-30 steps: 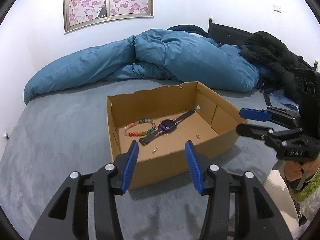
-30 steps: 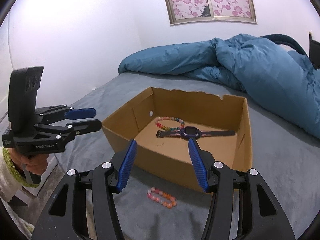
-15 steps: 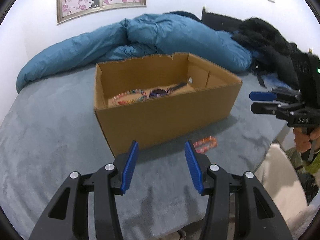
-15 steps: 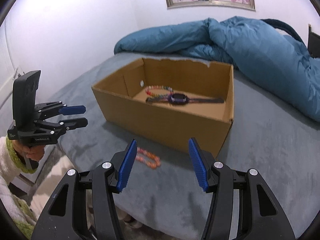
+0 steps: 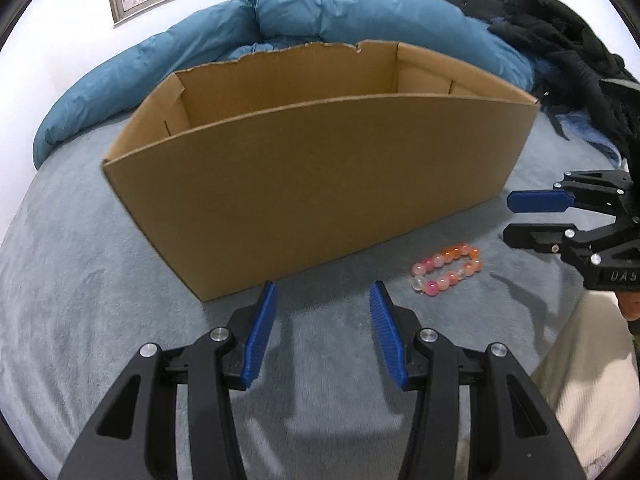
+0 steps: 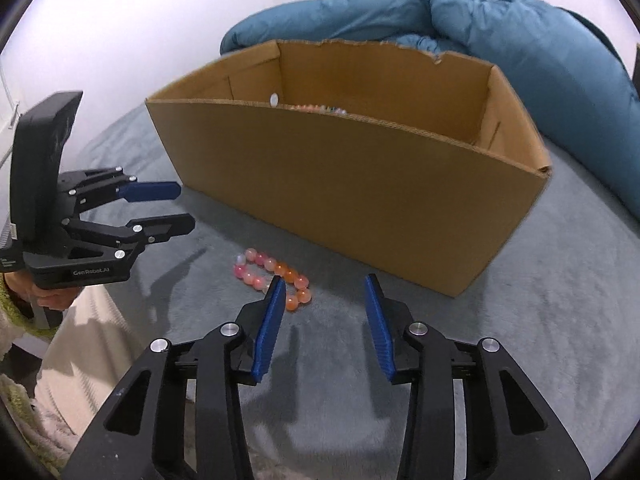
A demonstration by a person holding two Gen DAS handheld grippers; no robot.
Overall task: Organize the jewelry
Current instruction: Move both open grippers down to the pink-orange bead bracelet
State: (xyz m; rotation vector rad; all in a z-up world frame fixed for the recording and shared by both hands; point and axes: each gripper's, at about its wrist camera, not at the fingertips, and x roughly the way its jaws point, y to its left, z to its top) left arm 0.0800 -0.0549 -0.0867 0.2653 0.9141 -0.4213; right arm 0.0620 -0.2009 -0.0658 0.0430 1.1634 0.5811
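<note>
Left of the box (image 5: 312, 184): left tool (image 5: 322, 334) low over the bed (image 5: 80, 280), jaws apart, gripping nothing. Just in front of the box, on the bed: pink-and-orange bracelet (image 5: 446, 274), not yet boxed. Right of the box's front wall, near the bracelet: right tool (image 6: 325, 328), jaws closing but nothing between them, bracelet peeking out beside its left pad. Inside the box, barely showing over the rim: another beaded bracelet (image 6: 318, 109); anything else in there hidden by the wall.

Step in hand, judged: reaching for the loose bracelet. Next move likely calls for shifting the right tool toward the bracelet, straddling the beads, pinching a few, then lifting over the box's front wall and letting go inside.

Readable writing: "GenRobot.AI" on the left tool's body in the right view; "DAS" on the right tool's body in the left view.
</note>
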